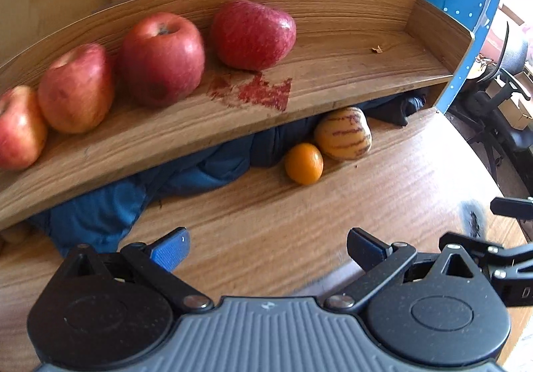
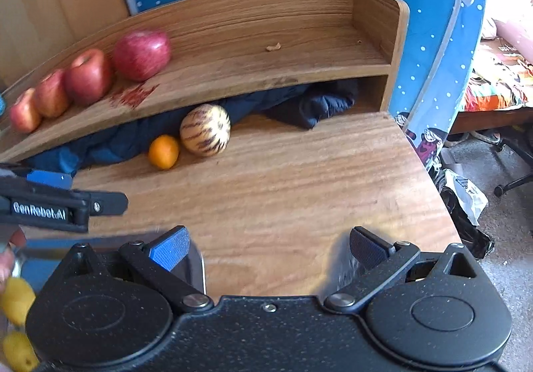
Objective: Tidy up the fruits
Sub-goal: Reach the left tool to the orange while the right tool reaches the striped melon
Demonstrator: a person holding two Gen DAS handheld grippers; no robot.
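four red apples (image 1: 163,59) shelved, orange (image 1: 303,164), striped melon (image 1: 343,134)

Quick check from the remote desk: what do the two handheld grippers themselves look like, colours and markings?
The left gripper has black linkage arms, round black pivot housings and a ribbed grey centre body; its fingertip pads are textured blue. The right gripper is built the same, but its centre body is grained black. From the right wrist view, white "GenRobot.AI" lettering shows on the left gripper's side. No cables or sleeves visible.

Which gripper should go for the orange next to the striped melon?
Probably left. The orange sits nearly straight ahead of the open left gripper; from the open right gripper it lies off to the left, with the left gripper's finger crossing that side. Both are empty.
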